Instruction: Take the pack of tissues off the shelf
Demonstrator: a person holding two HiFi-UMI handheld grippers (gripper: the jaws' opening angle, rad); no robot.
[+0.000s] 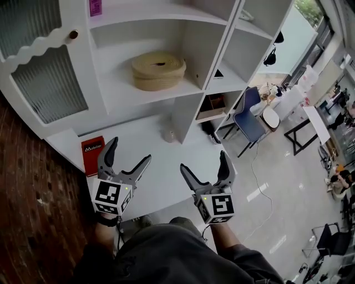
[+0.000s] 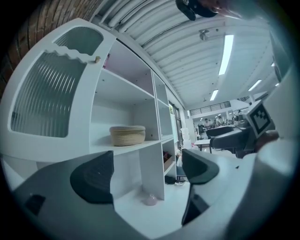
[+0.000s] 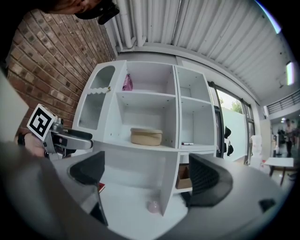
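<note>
Claws on both sides are being held released, with nothing between the jaws. The left claw is being kept above the front left part of the white surface, and in its own view only open air and the cabinet are being framed between its two dark pads. The right claw is being held beside it, near the surface's front right edge, and its own view is likewise showing the jaws spread wide and empty.

The pack of tissues, pink, is being shown upright at the left end of the upper shelf, against the compartment's left wall. In the head view it is being cut off by the top edge of the picture. It is well apart from both claws and is being touched by neither.

One shelf lower, a round woven basket is being carried near the middle of its shelf. A red box is lying at the left edge of the surface, just beside the left claw. A small pale pink object is sitting at the back of the surface, at the foot of the upright divider; what it is cannot be told.
</note>
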